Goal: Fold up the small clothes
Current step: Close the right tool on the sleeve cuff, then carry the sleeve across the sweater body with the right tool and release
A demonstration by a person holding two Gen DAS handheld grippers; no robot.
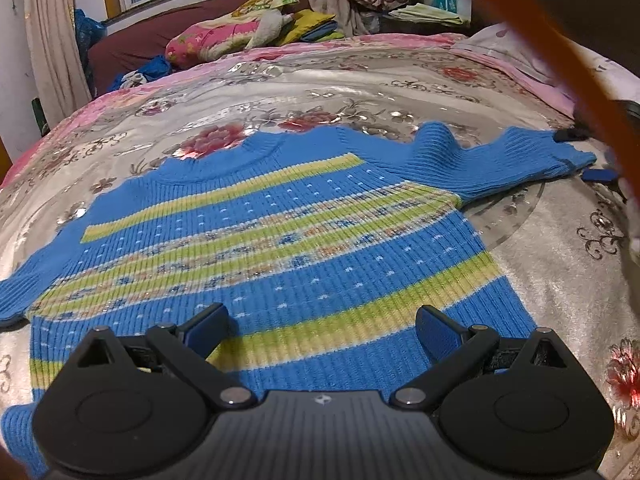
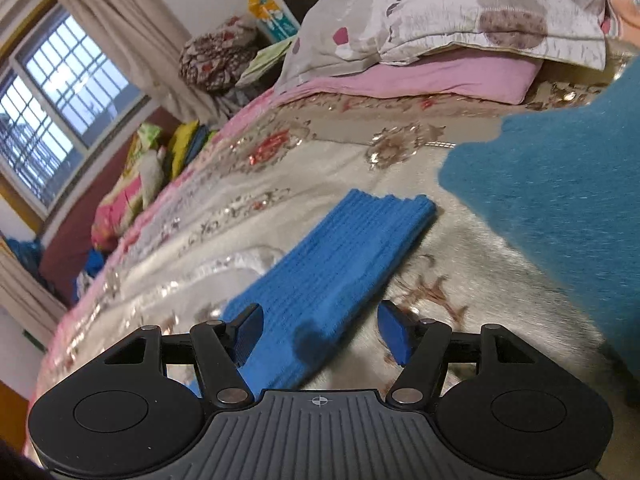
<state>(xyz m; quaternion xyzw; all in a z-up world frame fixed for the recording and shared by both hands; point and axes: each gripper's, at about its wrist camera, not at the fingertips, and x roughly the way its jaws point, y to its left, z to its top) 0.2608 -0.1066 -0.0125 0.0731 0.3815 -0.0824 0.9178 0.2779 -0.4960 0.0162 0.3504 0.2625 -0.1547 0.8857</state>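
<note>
A small blue knit sweater (image 1: 280, 240) with yellow-green stripes lies flat, front up, on the bed. Its right sleeve (image 1: 500, 160) stretches out to the right. My left gripper (image 1: 322, 326) is open and empty, hovering over the sweater's lower hem. In the right wrist view the same blue sleeve (image 2: 340, 264) lies on the bedspread, its cuff pointing away. My right gripper (image 2: 320, 332) is open, its fingers on either side of the sleeve near its shoulder end, holding nothing. The right gripper's dark tip (image 1: 568, 135) shows by the cuff in the left wrist view.
The bed carries a shiny floral bedspread (image 1: 540, 260). Pillows and pink folded bedding (image 2: 440, 40) lie at the head. A teal cloth (image 2: 560, 200) hangs close at the right of the right wrist view. Bright cushions (image 1: 224, 36) and a window stand beyond the bed.
</note>
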